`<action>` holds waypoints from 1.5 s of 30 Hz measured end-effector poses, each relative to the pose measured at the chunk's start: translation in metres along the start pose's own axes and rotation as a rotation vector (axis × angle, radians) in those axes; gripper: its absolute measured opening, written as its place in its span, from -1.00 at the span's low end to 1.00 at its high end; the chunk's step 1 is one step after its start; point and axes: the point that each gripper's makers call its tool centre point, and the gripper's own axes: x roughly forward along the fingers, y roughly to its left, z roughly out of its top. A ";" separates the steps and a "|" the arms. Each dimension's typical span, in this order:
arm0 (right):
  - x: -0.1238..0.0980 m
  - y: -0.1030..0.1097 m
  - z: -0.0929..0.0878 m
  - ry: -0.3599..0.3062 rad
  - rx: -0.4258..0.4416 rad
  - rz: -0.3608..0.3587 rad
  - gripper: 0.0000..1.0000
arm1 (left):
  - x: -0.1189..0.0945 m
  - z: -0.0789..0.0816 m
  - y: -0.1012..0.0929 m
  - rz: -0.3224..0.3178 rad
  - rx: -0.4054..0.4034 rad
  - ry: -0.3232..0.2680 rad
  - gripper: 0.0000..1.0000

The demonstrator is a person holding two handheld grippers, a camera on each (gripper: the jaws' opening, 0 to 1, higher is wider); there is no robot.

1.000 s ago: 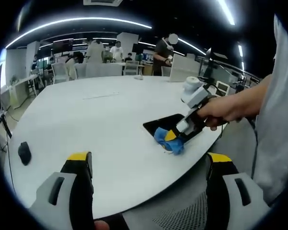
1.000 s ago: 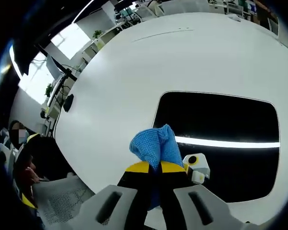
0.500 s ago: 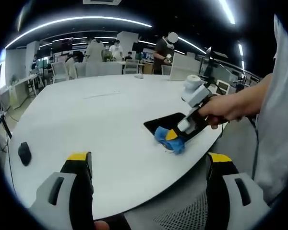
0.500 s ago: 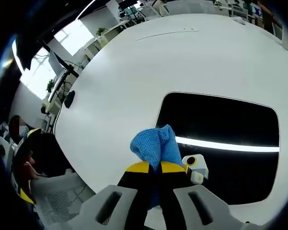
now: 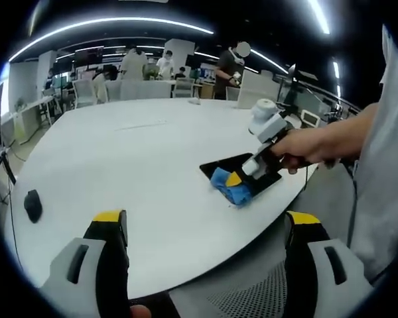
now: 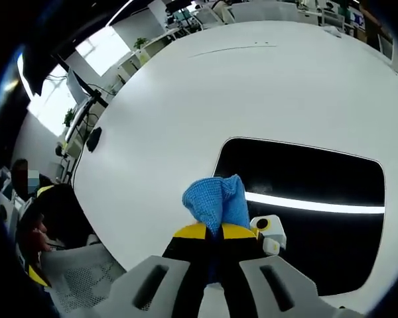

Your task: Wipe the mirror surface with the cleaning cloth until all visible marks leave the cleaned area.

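Now right hand-held gripper (image 6: 215, 233) pinches blue cloth (image 6: 215, 201) at mirror (image 6: 312, 199) edge

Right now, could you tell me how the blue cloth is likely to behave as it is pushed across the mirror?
The blue cloth is probably soft and floppy: it bunches in folds beyond the right hand-held gripper, whose jaws are shut on it. It looks light, so it should follow the push. The mirror looks smooth, so it likely slides easily.

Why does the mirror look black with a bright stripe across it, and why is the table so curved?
In the right gripper view, the mirror reflects the dark ceiling, and the stripe looks like a reflected ceiling light strip. In the left gripper view, the fisheye lens bends the table edge and the ceiling lights into arcs; both views are sharp in the middle.
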 end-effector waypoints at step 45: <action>0.023 -0.023 0.076 -0.003 -0.091 -0.011 -1.00 | 0.015 -0.011 -0.001 0.004 0.031 0.053 0.97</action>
